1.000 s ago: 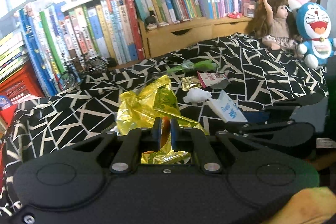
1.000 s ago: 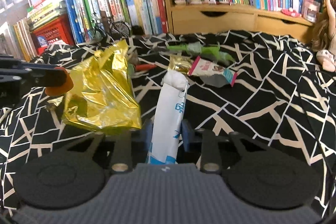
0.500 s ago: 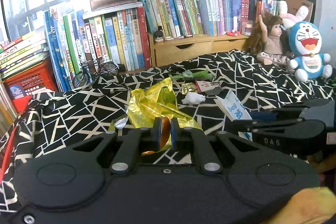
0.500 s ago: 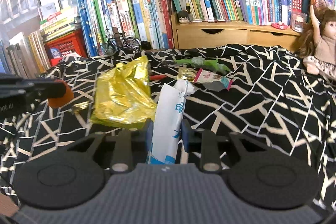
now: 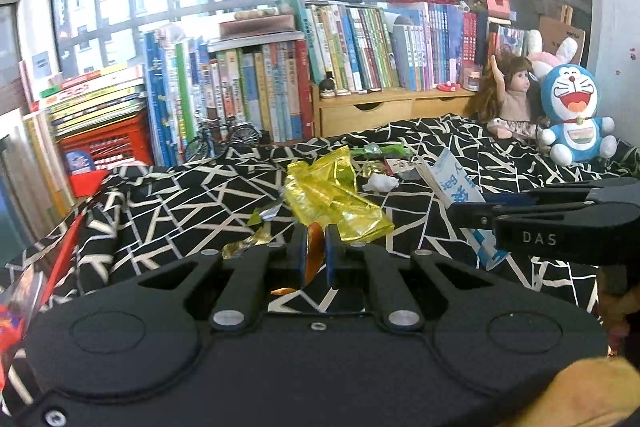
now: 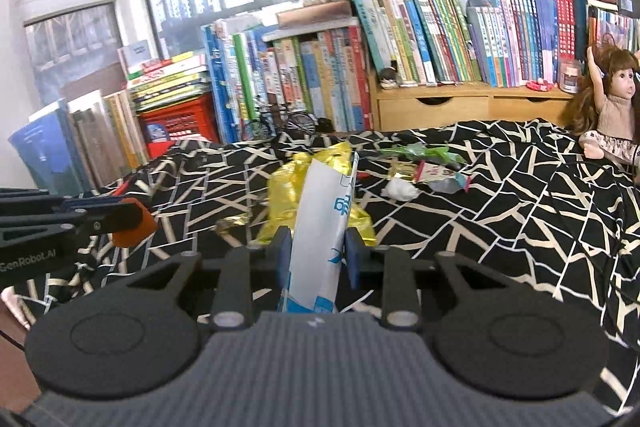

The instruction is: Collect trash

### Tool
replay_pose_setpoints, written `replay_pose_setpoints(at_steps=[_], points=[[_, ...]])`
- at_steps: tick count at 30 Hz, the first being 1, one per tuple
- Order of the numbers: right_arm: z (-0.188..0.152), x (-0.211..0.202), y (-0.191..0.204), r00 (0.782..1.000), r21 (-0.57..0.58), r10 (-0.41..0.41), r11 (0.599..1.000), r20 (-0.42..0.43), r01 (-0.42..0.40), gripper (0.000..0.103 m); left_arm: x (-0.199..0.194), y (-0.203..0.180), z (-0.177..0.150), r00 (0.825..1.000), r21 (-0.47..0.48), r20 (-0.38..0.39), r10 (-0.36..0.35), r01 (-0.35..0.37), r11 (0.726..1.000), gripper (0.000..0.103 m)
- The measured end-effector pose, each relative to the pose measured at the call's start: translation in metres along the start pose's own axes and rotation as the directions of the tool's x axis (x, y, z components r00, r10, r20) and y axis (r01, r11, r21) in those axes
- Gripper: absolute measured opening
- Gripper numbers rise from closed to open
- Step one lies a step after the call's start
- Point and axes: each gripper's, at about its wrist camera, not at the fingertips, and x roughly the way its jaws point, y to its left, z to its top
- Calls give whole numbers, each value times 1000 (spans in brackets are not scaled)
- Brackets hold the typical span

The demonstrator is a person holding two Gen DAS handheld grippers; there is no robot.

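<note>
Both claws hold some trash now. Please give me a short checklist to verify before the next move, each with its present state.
1. Right claw grips the white and blue packet: ok, the packet sits between both fingers.
2. Left claw grips the orange scrap: ok, shut on it, though only a thin edge shows.
3. The two claws are apart from each other: ok, a gap shows in both views.
4. A bin or bag to drop the trash in: cannot tell, none is in view.
5. Trash left on the black and white cover: not ok, the yellow foil bag, white tissue ball and green wrapper lie there.
</note>
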Motion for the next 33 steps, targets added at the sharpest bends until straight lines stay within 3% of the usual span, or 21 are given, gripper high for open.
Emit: replay_pose_setpoints(at_steps=[17, 26, 33], points=[[-31, -62, 69, 998, -61, 51, 997, 34, -48, 33, -106, 27, -53, 997, -16, 47, 59, -58, 998, 8], [-56, -77, 98, 997, -87, 83, 993, -4, -83, 33, -141, 41, -88, 995, -53, 24, 97, -96, 994, 9], [-84, -85, 123, 987, -103, 150, 982, -62, -156, 33, -160, 59, -135, 988, -91, -68, 140, -146, 985, 10]])
